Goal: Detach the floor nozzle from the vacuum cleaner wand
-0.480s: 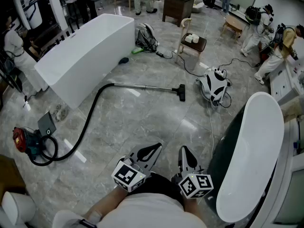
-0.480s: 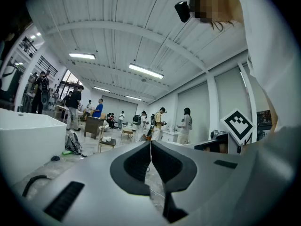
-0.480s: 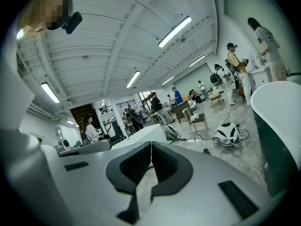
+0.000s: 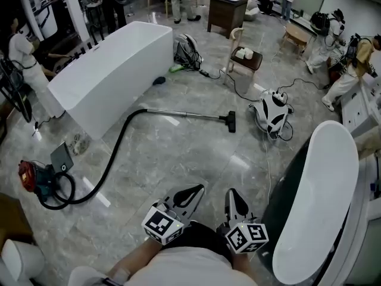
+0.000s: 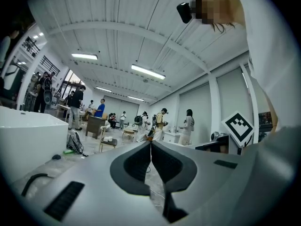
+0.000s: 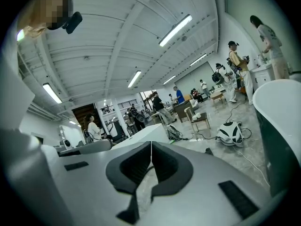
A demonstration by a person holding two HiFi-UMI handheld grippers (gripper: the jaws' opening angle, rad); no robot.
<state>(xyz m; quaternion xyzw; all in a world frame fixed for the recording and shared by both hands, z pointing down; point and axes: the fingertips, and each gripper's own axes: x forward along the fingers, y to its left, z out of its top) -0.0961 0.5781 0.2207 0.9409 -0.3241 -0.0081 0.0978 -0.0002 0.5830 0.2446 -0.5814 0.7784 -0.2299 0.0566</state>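
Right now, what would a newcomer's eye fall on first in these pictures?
The vacuum cleaner wand lies on the grey floor mid-scene, floor nozzle attached, its black hose curving to the red vacuum body at left. A long white bathtub stands upper left, another white tub at right. The left gripper and right gripper sit shut and empty at the bottom edge, far from the wand.

The left gripper [image 5: 151, 144] holds its fingers [image 5: 134, 166] together, empty.

White bathtub [image 4: 113, 64] at left, second bathtub [image 4: 321, 201] at right, chair [image 4: 251, 60] and backpack [image 4: 187, 47] on marble floor [image 4: 178, 154].
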